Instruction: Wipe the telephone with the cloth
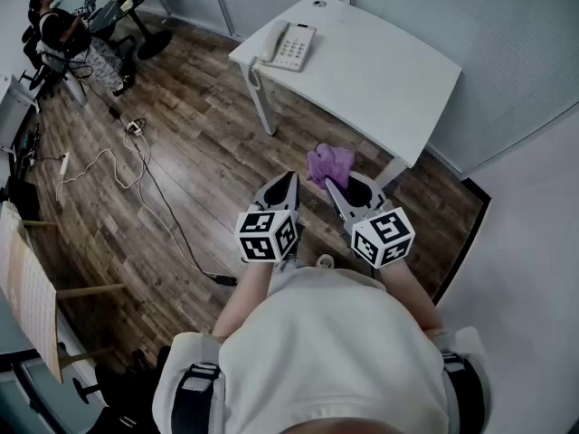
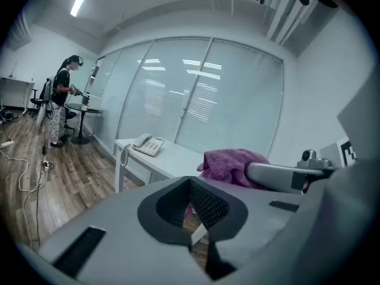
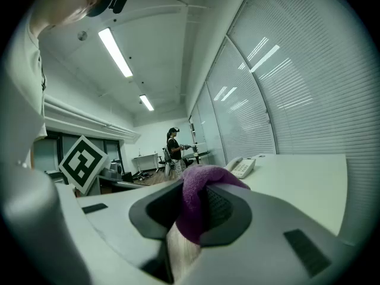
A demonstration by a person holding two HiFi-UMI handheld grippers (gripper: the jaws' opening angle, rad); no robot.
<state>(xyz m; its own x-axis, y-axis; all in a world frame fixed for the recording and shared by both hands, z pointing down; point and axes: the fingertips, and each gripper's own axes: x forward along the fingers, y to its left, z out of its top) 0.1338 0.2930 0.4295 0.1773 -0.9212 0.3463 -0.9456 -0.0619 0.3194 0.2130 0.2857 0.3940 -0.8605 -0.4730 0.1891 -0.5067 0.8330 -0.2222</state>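
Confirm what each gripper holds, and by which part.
Right gripper pinches the purple cloth by a bunched fold. Left gripper is shut, empty.

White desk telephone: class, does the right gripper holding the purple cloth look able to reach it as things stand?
Probably not from here: the white desk telephone lies across the white table from the right gripper and its purple cloth. The bare tabletop leaves the way free once closer.

text: nothing readable anywhere, tbh
cubes (image 1: 269,235): just black-and-white square markers, no letters
phone (image 1: 289,46): keys too small to read
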